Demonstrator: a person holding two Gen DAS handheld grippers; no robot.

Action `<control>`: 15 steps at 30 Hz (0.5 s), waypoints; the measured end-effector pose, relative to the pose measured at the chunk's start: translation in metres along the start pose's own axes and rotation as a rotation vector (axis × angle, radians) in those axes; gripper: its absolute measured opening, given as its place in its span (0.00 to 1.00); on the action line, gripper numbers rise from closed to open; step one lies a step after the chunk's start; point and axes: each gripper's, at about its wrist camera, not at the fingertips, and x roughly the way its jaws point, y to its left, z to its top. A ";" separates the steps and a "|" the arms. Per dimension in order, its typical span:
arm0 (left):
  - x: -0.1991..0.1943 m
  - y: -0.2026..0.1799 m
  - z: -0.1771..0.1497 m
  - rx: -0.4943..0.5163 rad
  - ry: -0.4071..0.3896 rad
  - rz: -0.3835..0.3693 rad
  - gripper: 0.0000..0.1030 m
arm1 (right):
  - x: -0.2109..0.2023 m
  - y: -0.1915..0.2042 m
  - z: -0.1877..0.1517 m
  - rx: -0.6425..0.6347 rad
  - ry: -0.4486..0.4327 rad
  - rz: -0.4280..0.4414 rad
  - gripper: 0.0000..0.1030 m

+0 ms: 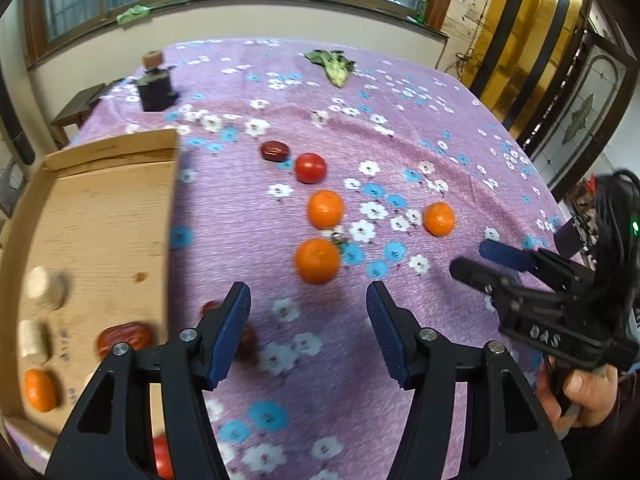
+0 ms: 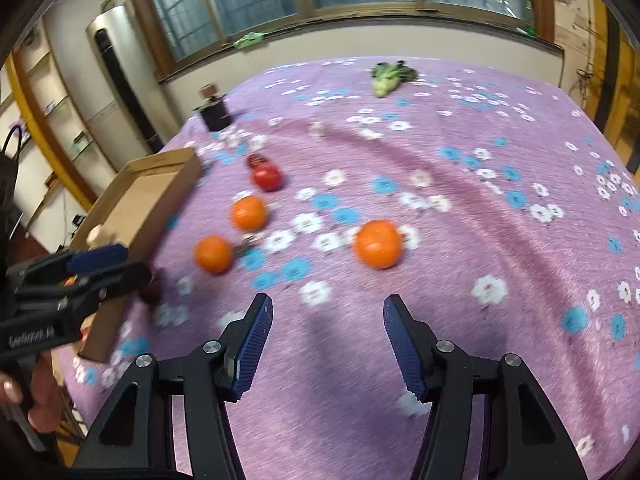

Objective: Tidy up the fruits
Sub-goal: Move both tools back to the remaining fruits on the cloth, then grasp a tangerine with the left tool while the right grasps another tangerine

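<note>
Three oranges lie on the purple flowered cloth: one (image 1: 318, 261) just ahead of my open, empty left gripper (image 1: 308, 300), one (image 1: 325, 208) behind it, one (image 1: 439, 219) to the right. A red tomato (image 1: 310, 167) and a dark red date (image 1: 275, 151) lie farther back. The cardboard box (image 1: 100, 216) at left holds an orange (image 1: 39, 390), a date (image 1: 126, 338) and pale pieces (image 1: 44, 288). My right gripper (image 2: 328, 312) is open and empty, short of the right orange (image 2: 378, 243). It also shows in the left wrist view (image 1: 476, 260).
A dark jar with a cork top (image 1: 155, 84) stands at the back left. A leafy green vegetable (image 1: 332, 65) lies at the far edge. A red fruit (image 1: 162, 458) and a dark date (image 1: 248, 340) lie by the box near my left fingers.
</note>
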 end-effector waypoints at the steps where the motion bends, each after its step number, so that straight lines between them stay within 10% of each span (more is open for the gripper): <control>1: 0.005 -0.002 0.001 0.001 0.007 -0.002 0.57 | 0.002 -0.004 0.002 0.006 0.000 -0.007 0.58; 13: 0.062 -0.008 0.015 0.005 0.083 0.003 0.55 | 0.049 -0.018 0.025 -0.001 0.039 -0.059 0.51; 15: 0.062 -0.010 0.015 0.023 0.060 0.028 0.35 | 0.050 -0.016 0.026 -0.022 0.034 -0.084 0.32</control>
